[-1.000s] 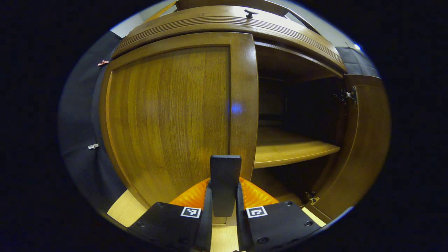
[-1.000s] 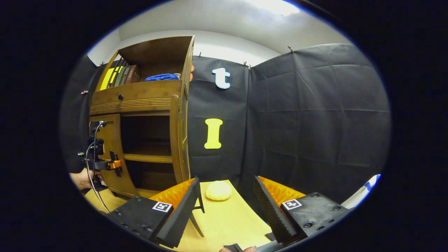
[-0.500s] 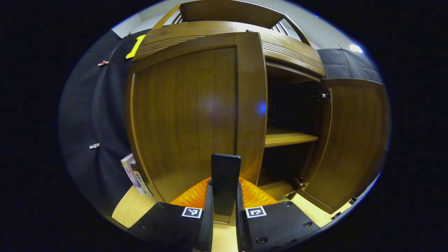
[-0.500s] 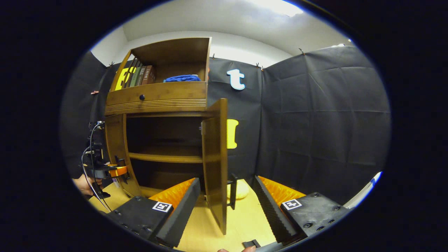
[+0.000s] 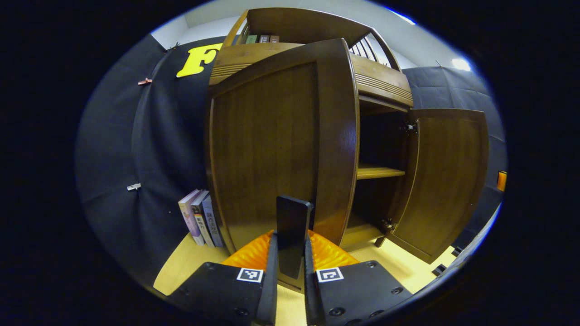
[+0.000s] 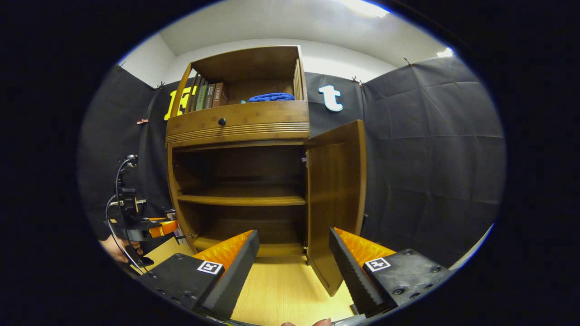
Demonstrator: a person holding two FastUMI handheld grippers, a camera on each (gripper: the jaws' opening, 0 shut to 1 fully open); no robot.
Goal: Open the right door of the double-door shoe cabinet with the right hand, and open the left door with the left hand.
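Left gripper (image 5: 290, 271) pinching flat dark handle (image 5: 293, 233) of glossy brown wood left door (image 5: 276, 145), centre frame, swung ajar. Right gripper (image 6: 293, 262) spread, holding nothing, low centre. Right door (image 6: 337, 203) open, right of centre; plank shelf (image 6: 242, 199) inside. Upright books (image 5: 199, 217) lower left in left gripper view; folded blue cloth (image 6: 272, 97) up top in right gripper view

In the left gripper view the left door (image 5: 281, 145) hides the cabinet's left half; the handle (image 5: 292, 235)'s lower end is buried between the gripper's fingers. At nine o'clock in the right gripper view, the hand (image 6: 118, 249) is cut off.
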